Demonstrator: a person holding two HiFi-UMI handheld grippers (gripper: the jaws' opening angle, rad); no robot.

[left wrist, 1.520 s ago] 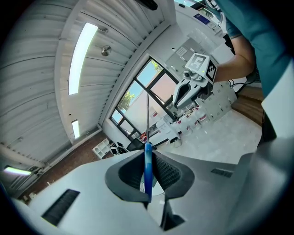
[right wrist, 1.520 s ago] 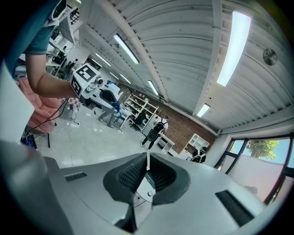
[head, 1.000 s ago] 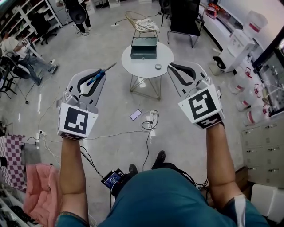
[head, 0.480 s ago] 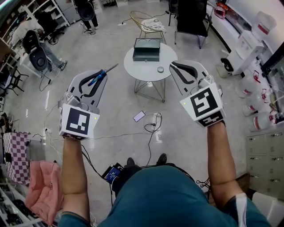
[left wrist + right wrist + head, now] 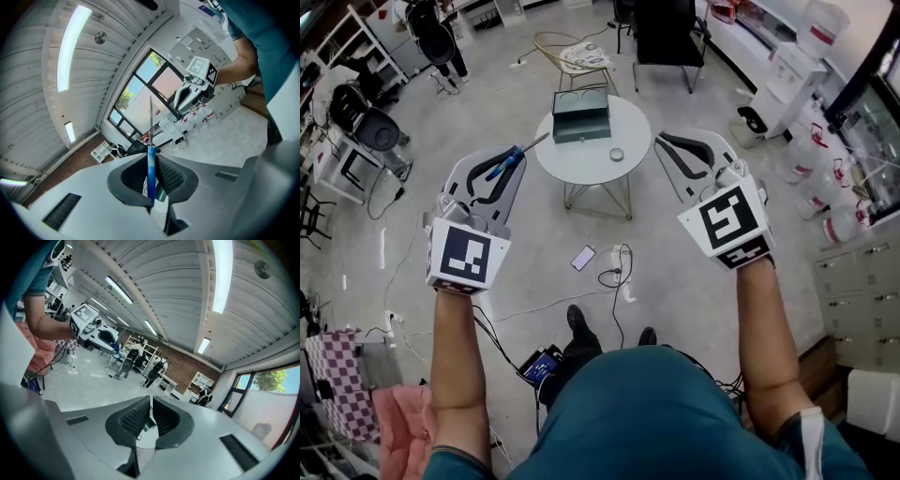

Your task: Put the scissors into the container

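Blue-handled scissors (image 5: pixel 508 164) are clamped in my left gripper (image 5: pixel 512 157), the metal blade sticking out past the jaws toward the table. In the left gripper view the scissors (image 5: pixel 151 171) stand upright between the closed pads of the left gripper (image 5: pixel 151 161). My right gripper (image 5: pixel 662 142) is held at the same height to the right, its jaws closed with nothing between them; the right gripper (image 5: pixel 150 401) looks the same in its own view. The dark green open container (image 5: pixel 581 114) sits on the far part of a round white table (image 5: pixel 581 164), ahead of both grippers.
A small round tin (image 5: pixel 617 155) lies on the table. On the floor below are a phone (image 5: pixel 583 257) and looped cables (image 5: pixel 619 262). A wire chair (image 5: pixel 572 54) and a black chair (image 5: pixel 664 33) stand behind the table. White machines (image 5: pixel 783 80) line the right wall.
The table with the container has slid slightly left and lower in the head view as the person moves. Both grippers hold the same pose, the scissors still in the left one.
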